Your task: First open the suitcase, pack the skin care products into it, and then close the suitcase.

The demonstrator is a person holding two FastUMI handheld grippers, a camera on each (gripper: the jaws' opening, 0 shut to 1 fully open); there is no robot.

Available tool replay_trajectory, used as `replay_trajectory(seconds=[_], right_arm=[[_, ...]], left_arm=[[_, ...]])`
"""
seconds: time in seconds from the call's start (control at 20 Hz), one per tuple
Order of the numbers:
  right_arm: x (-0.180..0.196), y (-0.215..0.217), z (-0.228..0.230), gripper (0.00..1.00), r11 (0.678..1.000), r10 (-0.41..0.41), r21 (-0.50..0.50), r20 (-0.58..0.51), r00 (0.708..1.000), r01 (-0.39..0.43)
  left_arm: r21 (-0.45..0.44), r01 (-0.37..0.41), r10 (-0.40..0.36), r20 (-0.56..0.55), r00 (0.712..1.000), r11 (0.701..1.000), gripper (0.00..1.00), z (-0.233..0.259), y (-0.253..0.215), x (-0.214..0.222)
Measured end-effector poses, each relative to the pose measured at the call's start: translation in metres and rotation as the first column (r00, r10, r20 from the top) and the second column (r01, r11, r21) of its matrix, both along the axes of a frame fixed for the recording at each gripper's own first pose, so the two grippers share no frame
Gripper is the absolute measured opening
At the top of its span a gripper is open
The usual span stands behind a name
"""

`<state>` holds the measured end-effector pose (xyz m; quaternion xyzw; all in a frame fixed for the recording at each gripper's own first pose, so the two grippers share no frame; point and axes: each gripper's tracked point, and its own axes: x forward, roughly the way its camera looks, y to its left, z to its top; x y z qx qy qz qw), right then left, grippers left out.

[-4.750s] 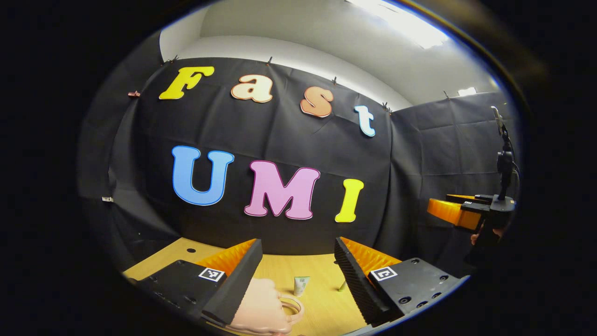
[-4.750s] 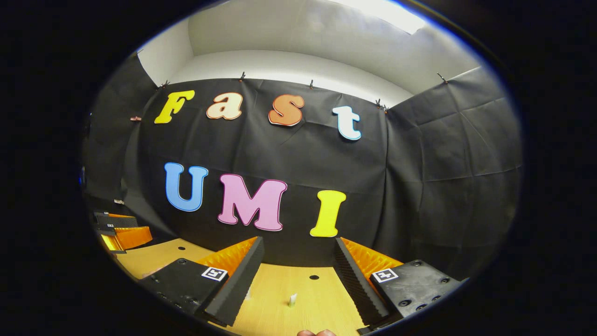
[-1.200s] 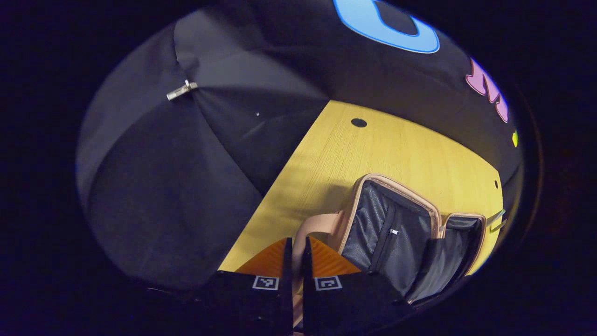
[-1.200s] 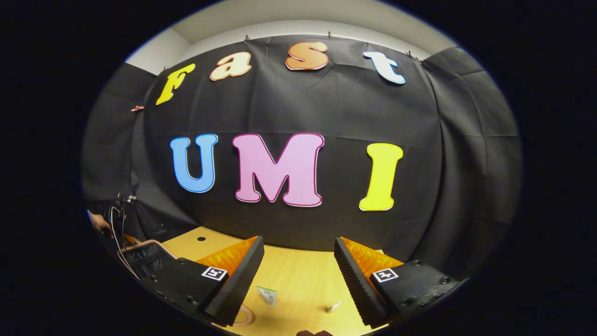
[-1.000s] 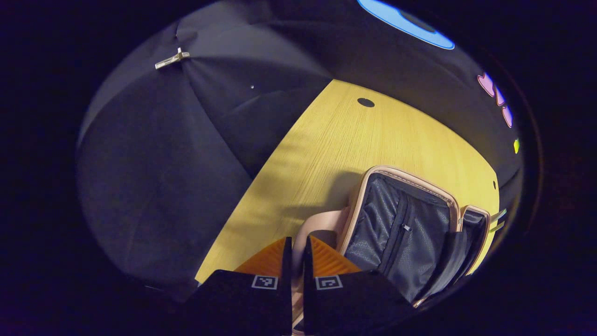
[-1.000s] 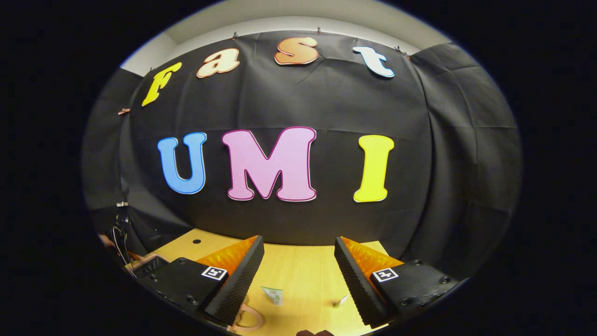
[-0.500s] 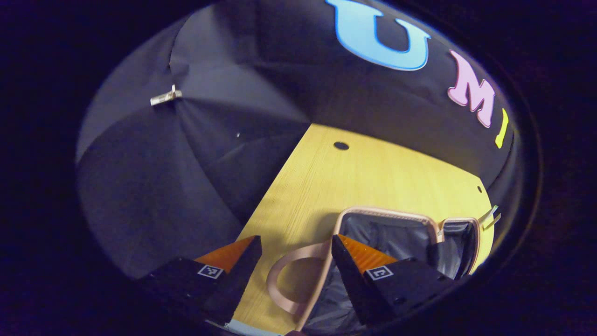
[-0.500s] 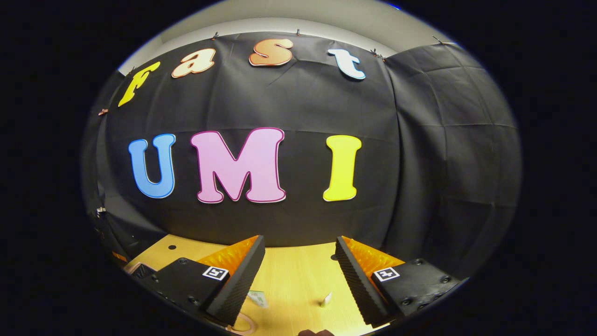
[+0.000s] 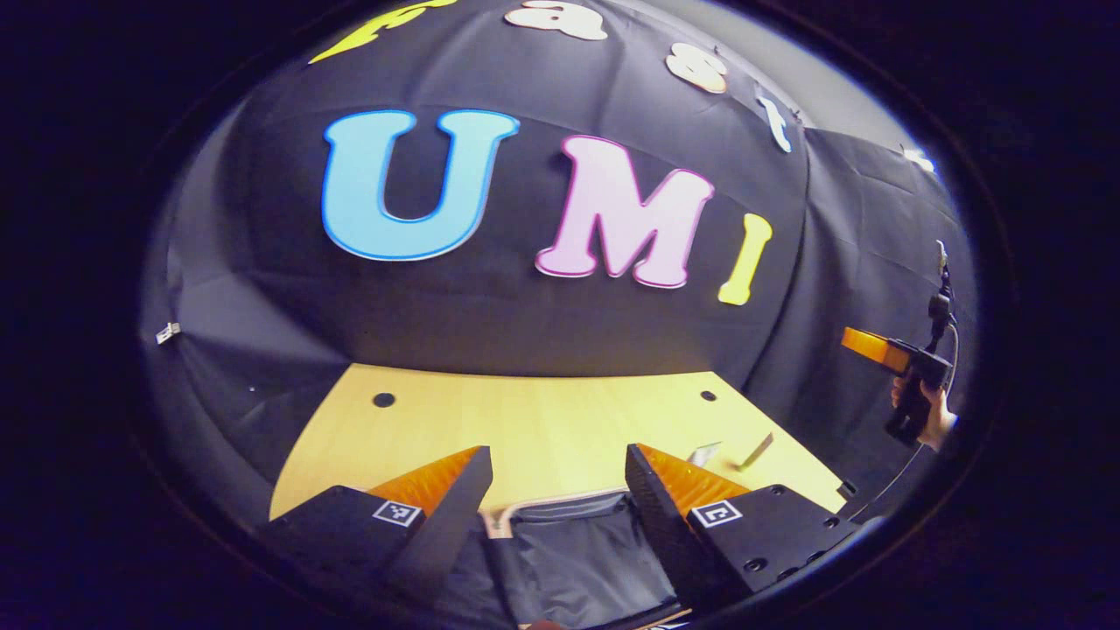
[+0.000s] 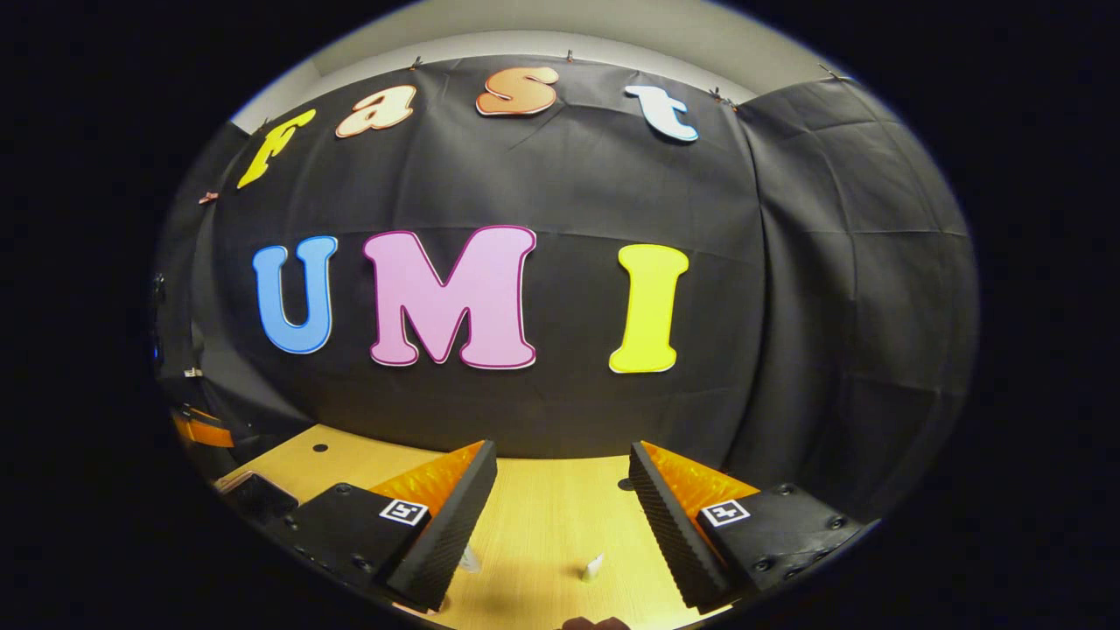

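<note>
Left gripper view, lower left to lower right: left claw (image 9: 557,490) released, fingers spread wide, nothing between them. Directly below, at bottom centre of frame: suitcase (image 9: 577,551) lying open on the bench (image 9: 542,420), dark lining exposed, pale rim visible at the upper edge. No product visible inside the exposed lining, though much of the interior cut off by the frame edge. Right of centre, just past the right finger: two small skin care products (image 9: 704,452) resting on the bench, outside the case. Far right edge: right claw (image 9: 866,344) held aloft in a hand (image 9: 919,407), well apart from the suitcase.

Right gripper view, lower left: corner of the suitcase (image 10: 254,494) at the frame edge, with the left claw (image 10: 203,430) above it. Bottom centre: right claw (image 10: 560,499) released, empty, fingers wide apart. Between those fingers, low in frame: two skin care products (image 10: 592,567) on the bench (image 10: 542,525), untouched; type too small to tell.

Assessment: opening step judged complete. Packing step not yet begun, both products on the bench. Closing step outstanding. Roughly one third of the task judged done.
</note>
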<state>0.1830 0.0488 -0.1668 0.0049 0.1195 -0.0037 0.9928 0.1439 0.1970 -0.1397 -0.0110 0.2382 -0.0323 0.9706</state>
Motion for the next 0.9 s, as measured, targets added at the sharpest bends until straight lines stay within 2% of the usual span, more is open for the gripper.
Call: replay_trajectory(seconds=[0.15,0.3,0.45,0.55,0.65,0.85,0.9], right_arm=[[-0.003,-0.006,-0.013,0.96,0.999,0.035,0.023,-0.017,0.999,-0.035],[-0.009,-0.006,-0.035,0.96,0.995,0.070,0.070,-0.061,0.996,-0.066],[-0.015,-0.014,-0.061,0.96,0.992,0.102,0.089,-0.122,0.987,-0.091],[-0.018,-0.026,-0.082,0.97,0.990,0.125,0.089,-0.170,0.978,-0.111],[-0.018,-0.041,-0.099,0.97,0.990,0.132,0.075,-0.204,0.970,-0.119],[-0.020,-0.062,-0.135,0.96,0.990,0.136,0.082,-0.277,0.951,-0.117],[-0.021,-0.066,-0.146,0.96,0.990,0.136,0.084,-0.300,0.944,-0.115]], left_arm=[[-0.064,0.122,-0.127,-0.081,0.989,0.990,0.96,-0.049,-0.092,0.019],[-0.096,0.146,-0.164,-0.227,0.960,0.985,0.96,-0.129,-0.150,0.030],[-0.097,0.137,-0.161,-0.303,0.939,0.986,0.96,-0.180,-0.186,0.058],[-0.045,0.134,-0.141,-0.342,0.929,0.990,0.96,-0.214,-0.196,0.075],[0.015,0.095,-0.082,-0.394,0.916,0.995,0.96,-0.250,-0.199,0.094],[0.053,0.012,0.013,-0.439,0.898,0.998,0.97,-0.305,-0.196,0.125],[0.029,0.009,0.005,-0.445,0.895,1.000,0.97,-0.312,-0.197,0.132]])
